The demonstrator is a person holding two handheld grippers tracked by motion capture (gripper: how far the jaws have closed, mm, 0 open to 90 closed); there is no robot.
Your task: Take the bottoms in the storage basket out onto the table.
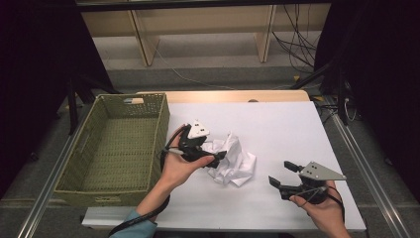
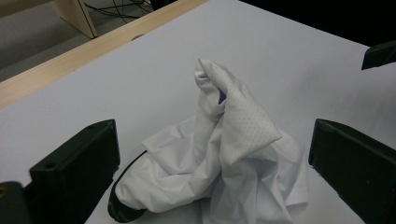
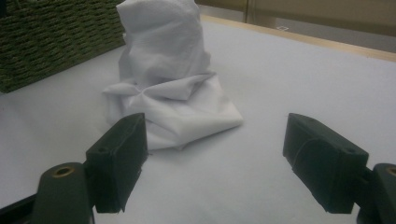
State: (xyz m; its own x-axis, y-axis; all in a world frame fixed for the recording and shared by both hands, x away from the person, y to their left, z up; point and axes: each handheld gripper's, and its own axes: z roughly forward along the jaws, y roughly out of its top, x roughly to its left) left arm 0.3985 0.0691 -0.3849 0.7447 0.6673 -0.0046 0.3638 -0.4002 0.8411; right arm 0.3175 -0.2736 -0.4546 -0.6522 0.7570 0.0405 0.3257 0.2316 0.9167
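A crumpled white cloth (image 1: 234,159) lies heaped in the middle of the white table (image 1: 282,124). My left gripper (image 1: 213,148) is at the cloth's left side, held in a hand. In the left gripper view its jaws stand wide apart (image 2: 212,140), and the cloth (image 2: 224,154) rises in a peak between them with a gap on each side. A dark edge (image 2: 122,211) peeks from under the cloth. My right gripper (image 1: 283,173) is at the near right, apart from the cloth and open. Ahead of its empty jaws (image 3: 215,135) the cloth (image 3: 168,88) sits upright.
A green woven basket (image 1: 79,148) stands empty along the table's left side, close behind the cloth in the right gripper view (image 3: 46,42). A wooden strip (image 1: 233,95) borders the table's far edge. Cables run on the floor beyond.
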